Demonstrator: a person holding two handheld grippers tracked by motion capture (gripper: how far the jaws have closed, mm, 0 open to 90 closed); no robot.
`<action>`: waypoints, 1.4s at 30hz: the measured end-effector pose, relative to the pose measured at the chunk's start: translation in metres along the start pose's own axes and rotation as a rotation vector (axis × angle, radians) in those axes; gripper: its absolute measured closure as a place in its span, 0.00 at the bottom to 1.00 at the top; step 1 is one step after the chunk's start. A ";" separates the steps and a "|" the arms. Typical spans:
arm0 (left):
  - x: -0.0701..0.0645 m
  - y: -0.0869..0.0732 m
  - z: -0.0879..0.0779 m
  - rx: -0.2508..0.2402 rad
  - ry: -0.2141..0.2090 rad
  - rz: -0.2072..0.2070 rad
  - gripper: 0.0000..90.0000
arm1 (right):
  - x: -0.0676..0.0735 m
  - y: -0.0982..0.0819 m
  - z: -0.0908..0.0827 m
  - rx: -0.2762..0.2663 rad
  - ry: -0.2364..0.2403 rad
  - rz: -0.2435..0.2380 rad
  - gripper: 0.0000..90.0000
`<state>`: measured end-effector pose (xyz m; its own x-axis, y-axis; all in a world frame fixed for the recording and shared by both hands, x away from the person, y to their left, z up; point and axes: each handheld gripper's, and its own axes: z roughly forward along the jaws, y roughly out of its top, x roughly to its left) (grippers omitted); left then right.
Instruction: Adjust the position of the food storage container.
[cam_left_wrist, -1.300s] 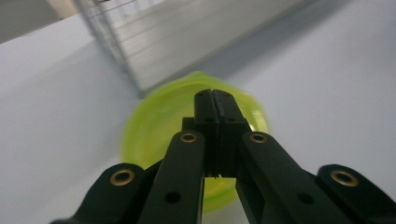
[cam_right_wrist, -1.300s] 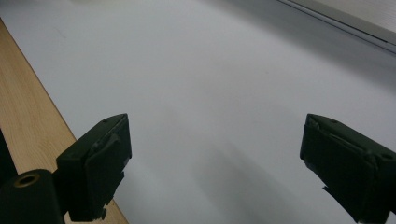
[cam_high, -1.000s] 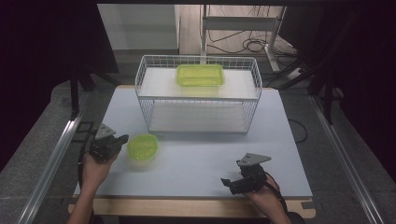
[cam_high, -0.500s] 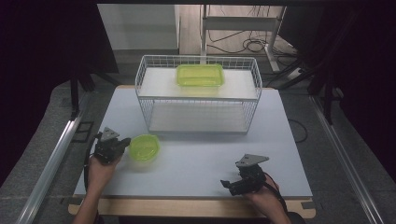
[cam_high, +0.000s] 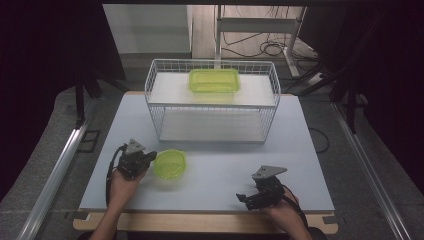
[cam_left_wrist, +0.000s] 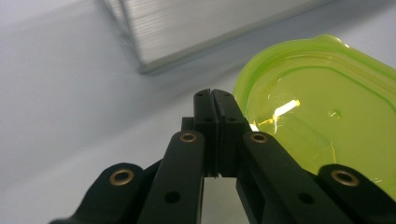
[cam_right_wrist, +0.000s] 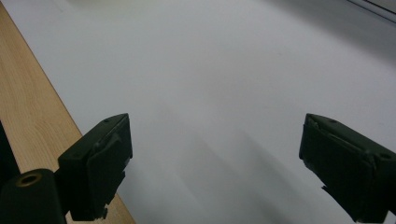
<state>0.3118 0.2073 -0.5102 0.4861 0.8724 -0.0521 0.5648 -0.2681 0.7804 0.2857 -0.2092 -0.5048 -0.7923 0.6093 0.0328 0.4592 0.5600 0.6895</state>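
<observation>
- Now I see my left hand-held gripper (cam_high: 145, 159) low on the counter (cam_high: 300, 150), jaws clenched together, empty, tips just beside the rim of the small green container (cam_high: 170, 163).
- Behind, the wire basket (cam_high: 212, 102) carries a green rectangular container (cam_high: 214, 80) on its upper shelf.
- My right hand-held gripper (cam_right_wrist: 215, 163) sits released near the counter's wooden front edge (cam_right_wrist: 28, 107).

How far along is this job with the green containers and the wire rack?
Done, it seems: one green container sits on the wire rack's top shelf. In hand: the left claw, shut with nothing between its jaws, is beside the second green container on the table. Possibly left: gripping and racking it. The right claw rests open, empty.
</observation>
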 end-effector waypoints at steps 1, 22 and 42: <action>-0.005 0.001 0.001 0.002 -0.008 0.006 0.99 | 0.000 0.000 0.000 0.001 0.000 -0.001 0.11; -0.020 -0.008 0.000 0.047 -0.124 0.025 0.99 | -0.003 -0.002 -0.001 0.005 0.001 0.003 0.11; -0.047 -0.030 0.004 0.158 -0.198 0.044 0.96 | -0.003 -0.002 -0.001 0.013 0.001 -0.001 0.11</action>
<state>0.2752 0.1727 -0.5336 0.6249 0.7654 -0.1539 0.6299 -0.3778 0.6786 0.2862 -0.2128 -0.5054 -0.7930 0.6084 0.0329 0.4637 0.5675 0.6804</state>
